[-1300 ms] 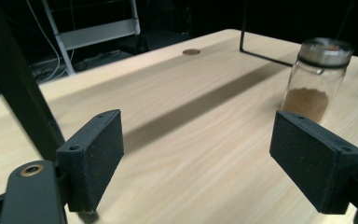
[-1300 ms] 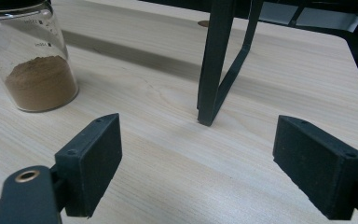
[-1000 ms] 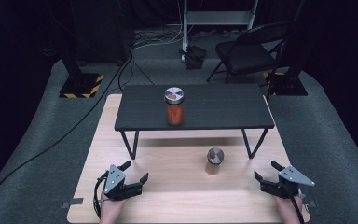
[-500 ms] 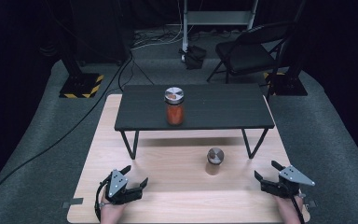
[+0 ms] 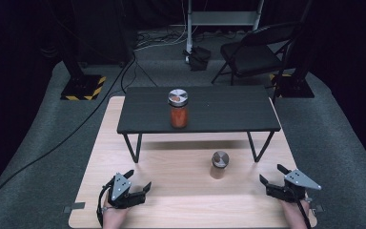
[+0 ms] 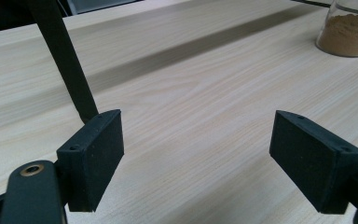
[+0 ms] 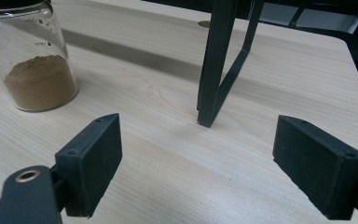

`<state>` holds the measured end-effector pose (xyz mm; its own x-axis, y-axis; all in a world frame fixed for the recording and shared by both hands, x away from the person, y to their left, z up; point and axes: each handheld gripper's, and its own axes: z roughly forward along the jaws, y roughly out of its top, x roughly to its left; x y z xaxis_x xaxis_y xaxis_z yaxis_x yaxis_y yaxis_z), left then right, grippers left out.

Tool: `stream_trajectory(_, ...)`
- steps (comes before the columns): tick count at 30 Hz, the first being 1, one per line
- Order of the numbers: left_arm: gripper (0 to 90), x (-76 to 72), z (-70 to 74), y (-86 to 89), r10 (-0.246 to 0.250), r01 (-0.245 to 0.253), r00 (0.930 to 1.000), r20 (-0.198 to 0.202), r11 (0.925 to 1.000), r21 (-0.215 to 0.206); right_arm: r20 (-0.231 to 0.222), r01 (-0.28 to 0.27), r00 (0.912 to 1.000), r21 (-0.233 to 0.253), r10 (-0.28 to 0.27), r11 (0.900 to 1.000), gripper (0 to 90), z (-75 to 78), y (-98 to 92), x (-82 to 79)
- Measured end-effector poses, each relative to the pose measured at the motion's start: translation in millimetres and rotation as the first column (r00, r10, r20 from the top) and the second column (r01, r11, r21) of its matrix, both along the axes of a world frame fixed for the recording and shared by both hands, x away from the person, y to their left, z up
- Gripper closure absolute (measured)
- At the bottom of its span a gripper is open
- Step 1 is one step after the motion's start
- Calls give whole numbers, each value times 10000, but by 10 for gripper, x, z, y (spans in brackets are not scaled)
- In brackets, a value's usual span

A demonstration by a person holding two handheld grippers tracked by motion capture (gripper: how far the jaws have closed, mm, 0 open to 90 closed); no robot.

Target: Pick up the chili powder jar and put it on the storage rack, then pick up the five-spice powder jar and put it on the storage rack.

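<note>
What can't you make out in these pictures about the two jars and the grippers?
- Brown-powder jar: the right gripper view's top edge cuts off its lid; small print on the glass is too tiny to read.
- The same jar in the left gripper view: cropped by the top-right corner.
- Orange jar: too small in the high view to identify its contents.

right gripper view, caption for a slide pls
Open right gripper faces a brown-powder jar and a black stand leg.

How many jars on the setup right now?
2. The red-filled jar stands on the black raised shelf; the brown-powder jar stands on the wooden table in front of it, nearer the right gripper. Nothing looks hidden.
</note>
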<state>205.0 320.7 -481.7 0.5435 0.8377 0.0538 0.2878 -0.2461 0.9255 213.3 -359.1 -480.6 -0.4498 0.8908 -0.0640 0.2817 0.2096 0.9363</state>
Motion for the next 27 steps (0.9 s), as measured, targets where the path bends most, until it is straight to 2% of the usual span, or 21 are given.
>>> stream_trajectory(27,177,6,2,8,-12,12,10000,-37,10000,-32,25,-67,10000,-20,67,10000,148,-2,1,1)
